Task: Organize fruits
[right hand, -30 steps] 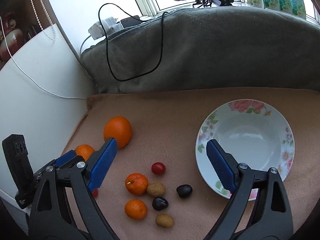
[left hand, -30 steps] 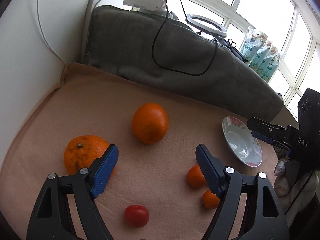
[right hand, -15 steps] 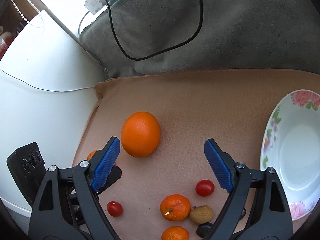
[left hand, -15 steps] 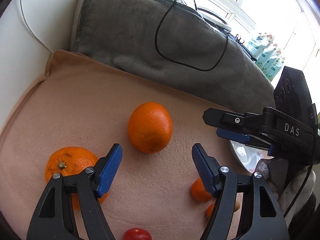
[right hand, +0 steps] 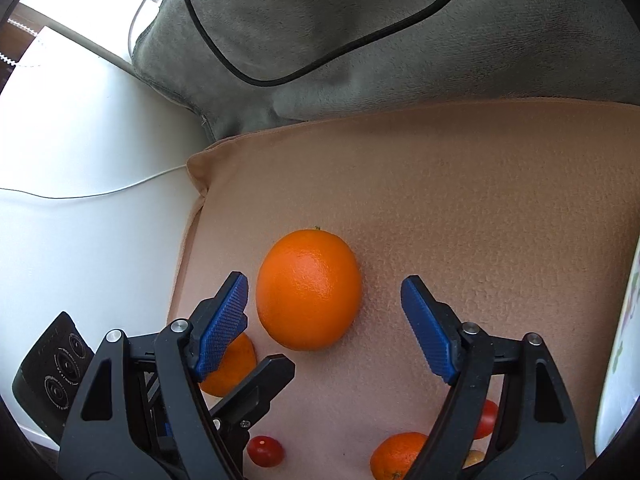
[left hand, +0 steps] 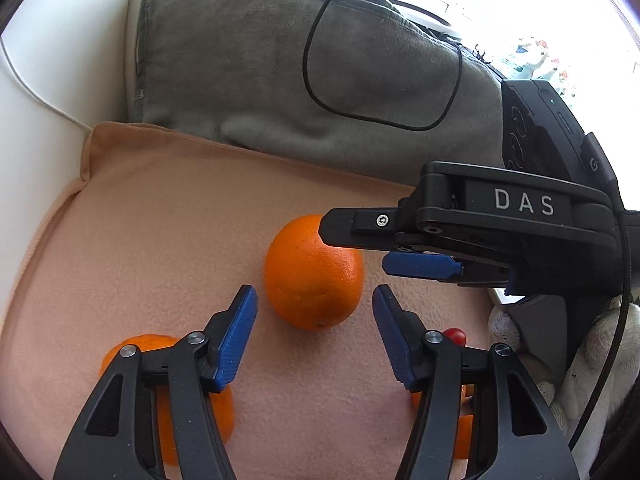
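A large orange [left hand: 314, 274] lies on the peach cloth [left hand: 160, 220]; it also shows in the right wrist view [right hand: 308, 290]. My left gripper [left hand: 314, 332] is open, its fingertips just short of the orange on either side. My right gripper [right hand: 324, 320] is open, with the orange near its left finger; in the left wrist view it reaches in from the right over the orange [left hand: 384, 248]. A second orange [left hand: 160, 396] lies behind my left finger. Small tangerines [right hand: 396, 456] and cherry tomatoes [right hand: 265, 451] lie nearer.
A grey cushion [left hand: 320, 64] with a black cable [left hand: 316, 92] backs the cloth. A white wall [right hand: 80, 160] bounds the left side. The floral bowl's rim [right hand: 624, 352] shows at the right edge of the right wrist view.
Both grippers have moved forward and closed in on the large orange. The right gripper has swung left, so the bowl has slid nearly out of its view.
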